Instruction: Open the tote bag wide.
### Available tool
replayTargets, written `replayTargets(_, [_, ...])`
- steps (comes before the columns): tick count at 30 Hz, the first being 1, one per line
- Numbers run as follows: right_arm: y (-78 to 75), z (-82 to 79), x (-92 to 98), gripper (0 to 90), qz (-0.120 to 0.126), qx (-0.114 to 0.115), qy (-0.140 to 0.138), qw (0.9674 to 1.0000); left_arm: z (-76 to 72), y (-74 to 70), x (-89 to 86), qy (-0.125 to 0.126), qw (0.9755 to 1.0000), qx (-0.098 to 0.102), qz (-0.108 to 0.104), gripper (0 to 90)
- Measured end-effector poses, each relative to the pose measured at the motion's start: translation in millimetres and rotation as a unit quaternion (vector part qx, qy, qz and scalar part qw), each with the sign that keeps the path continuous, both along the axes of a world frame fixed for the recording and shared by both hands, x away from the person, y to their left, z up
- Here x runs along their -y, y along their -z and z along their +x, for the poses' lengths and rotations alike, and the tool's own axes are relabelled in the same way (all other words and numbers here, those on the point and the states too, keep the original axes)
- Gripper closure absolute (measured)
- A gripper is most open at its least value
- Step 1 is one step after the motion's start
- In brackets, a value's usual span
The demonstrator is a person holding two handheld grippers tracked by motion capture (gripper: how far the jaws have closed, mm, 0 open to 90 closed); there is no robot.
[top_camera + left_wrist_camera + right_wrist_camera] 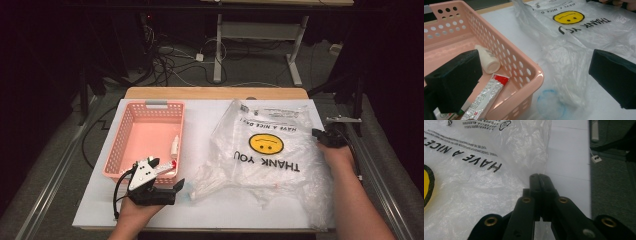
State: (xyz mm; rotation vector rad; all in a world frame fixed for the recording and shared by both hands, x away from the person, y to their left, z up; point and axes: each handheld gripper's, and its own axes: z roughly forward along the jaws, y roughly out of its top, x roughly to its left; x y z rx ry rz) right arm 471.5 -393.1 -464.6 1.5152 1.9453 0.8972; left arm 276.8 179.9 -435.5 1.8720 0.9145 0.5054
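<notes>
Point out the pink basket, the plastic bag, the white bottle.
pink basket (116, 145): high view, left wall.
plastic bag (280, 175): high view, clear film below the lettering.
white bottle (487, 58): left gripper view, body.

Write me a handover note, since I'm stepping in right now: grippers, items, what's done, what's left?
Left gripper: open, empty, near the pink basket's front corner.
Right gripper: shut at the right edge of the plastic bag; whether it pinches film is unclear.
Done: white bottle and red-tipped sachet lie in the basket.
Left: probably something remains inside the bag near its mouth; take it out.
</notes>
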Motion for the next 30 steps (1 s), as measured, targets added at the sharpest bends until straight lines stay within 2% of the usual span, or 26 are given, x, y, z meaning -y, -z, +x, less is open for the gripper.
replayTargets(4, [2.4,-11.8,20.9,90.0,0.003,0.002,0.027,0.9996,1.3,0.6,1.2,0.005,1.0,0.0,0.007,0.0])
replayTargets(7, [5.0,-24.1,33.5,90.0,-0.006,0.005,0.038,0.9992,4.3,-4.4,-2.1,0.009,0.9999,-0.006,-0.003,0.0])
replayTargets(10, [7.4,-34.2,43.8,89.9,0.002,0.004,0.051,0.9987,3.7,-9.5,-0.9,0.017,0.9998,-0.012,-0.006,0.0])
replayTargets(13, [1.3,-39.7,44.7,73.1,0.001,0.012,0.044,0.999,0.4,-7.5,4.3,0.03,0.9991,-0.029,0.012,0.0])
replayTargets(14, [-4.1,-42.7,44.0,68.2,0.004,0.021,0.042,0.9989,-1.3,-6.3,5.8,0.033,0.9988,-0.033,0.012,0.0])
replayTargets(15, [-17.0,-52.8,41.6,63.6,0.01,0.04,0.032,0.9986,-3.0,-5.2,7.2,0.035,0.9986,-0.037,0.013,0.0])
replayTargets(16, [-17.0,-52.8,41.6,63.6,0.01,0.04,0.032,0.9986,-4.7,-4.1,8.6,0.038,0.9985,-0.038,0.01,0.0])
replayTargets(19, [-32.0,-76.4,35.2,59.9,0.016,0.059,0.011,0.9981,-9.4,-1.5,10.8,0.042,0.9987,-0.027,-0.007,0.0])
replayTargets(22, [-36.9,-107.2,26.9,58.1,0.016,0.064,-0.004,0.9978,-11.2,-2.0,10.3,0.049,0.9983,-0.026,-0.013,0.0])
replayTargets(27, [-29.4,-165.0,16.0,53.7,0.032,0.06,-0.017,0.9975,-13.5,-2.7,4.6,0.05,0.9983,-0.023,-0.02,0.0])
replayTargets(30, [-20.9,-198.9,9.0,49.3,0.032,0.051,-0.025,0.9978,-13.8,-4.9,3.7,0.06,0.9975,-0.035,-0.008,0.0])
